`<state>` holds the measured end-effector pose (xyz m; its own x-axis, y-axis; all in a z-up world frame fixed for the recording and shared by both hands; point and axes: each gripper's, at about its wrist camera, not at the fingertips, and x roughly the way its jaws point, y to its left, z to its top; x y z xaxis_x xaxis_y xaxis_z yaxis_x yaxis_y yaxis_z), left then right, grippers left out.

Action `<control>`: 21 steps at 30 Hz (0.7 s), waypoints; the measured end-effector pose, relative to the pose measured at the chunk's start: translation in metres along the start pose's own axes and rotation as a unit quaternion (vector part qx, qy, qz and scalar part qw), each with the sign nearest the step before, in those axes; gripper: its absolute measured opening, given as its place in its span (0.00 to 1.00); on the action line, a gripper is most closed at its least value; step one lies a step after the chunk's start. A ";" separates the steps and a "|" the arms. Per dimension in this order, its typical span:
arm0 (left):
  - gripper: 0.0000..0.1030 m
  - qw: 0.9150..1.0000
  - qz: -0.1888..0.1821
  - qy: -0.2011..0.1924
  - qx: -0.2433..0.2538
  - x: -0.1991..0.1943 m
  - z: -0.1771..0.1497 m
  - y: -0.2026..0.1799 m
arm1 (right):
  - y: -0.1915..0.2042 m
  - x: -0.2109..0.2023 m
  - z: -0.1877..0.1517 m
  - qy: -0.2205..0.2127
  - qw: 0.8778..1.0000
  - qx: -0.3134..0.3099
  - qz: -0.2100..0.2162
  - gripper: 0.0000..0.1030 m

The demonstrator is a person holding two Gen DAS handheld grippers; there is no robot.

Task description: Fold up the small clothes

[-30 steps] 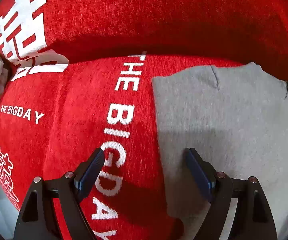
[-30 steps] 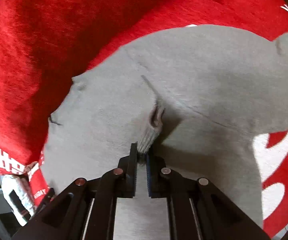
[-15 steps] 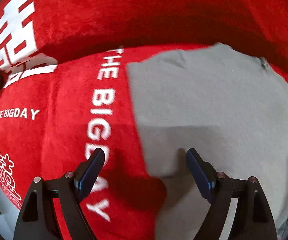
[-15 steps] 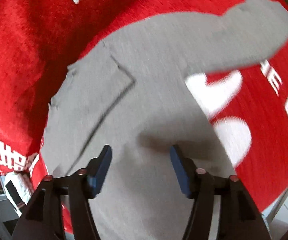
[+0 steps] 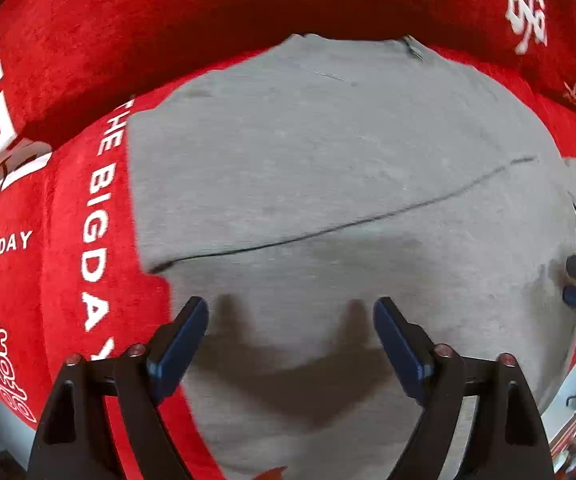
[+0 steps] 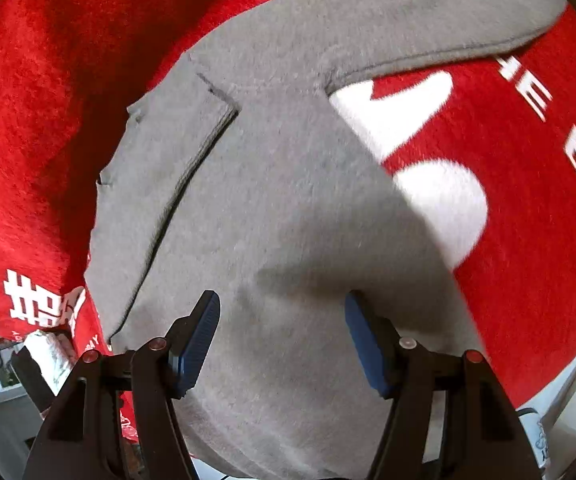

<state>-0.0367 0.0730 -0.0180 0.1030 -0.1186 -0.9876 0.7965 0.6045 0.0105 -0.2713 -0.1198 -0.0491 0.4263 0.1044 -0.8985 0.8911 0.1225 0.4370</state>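
- The grey garment (image 5: pixel 327 168) lies spread on the red blanket (image 5: pixel 68 208) with white lettering, one panel already folded over it – the fold edge shows as a dark line
- The left gripper (image 5: pixel 289 332) hangs above the cloth with its jaws opening wide and nothing between them
- The right gripper (image 6: pixel 282 328) is parted and empty, over the garment's near part
- Risk: the plush blanket may catch in a low pinch along with the garment – lifting both would likely undo the fold
- Only the right wrist view shows the sleeve (image 6: pixel 447 28) stretched out unfolded; only the left wrist view shows the other gripper's tips at the garment's right edge
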 end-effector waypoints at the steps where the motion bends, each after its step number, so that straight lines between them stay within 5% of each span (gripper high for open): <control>1: 1.00 1.000 0.006 -0.001 0.001 0.001 0.001 -0.003 | -0.003 -0.002 0.007 0.002 1.000 -0.003 0.004 0.67; 14: 1.00 1.000 -0.001 0.018 0.013 0.012 0.048 -0.119 | -0.109 -0.057 0.091 -0.034 0.996 0.077 0.030 0.77; 21: 1.00 0.999 -0.013 0.019 0.034 0.017 0.076 -0.184 | -0.188 -0.076 0.127 -0.079 0.977 0.180 0.084 0.77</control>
<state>-0.1359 -0.1002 -0.0251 0.0592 -0.1024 -0.9930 0.8379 0.5458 -0.0063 -0.4512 -0.2763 -0.0684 0.5653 -0.0637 -0.8224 0.7908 -0.2419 0.5623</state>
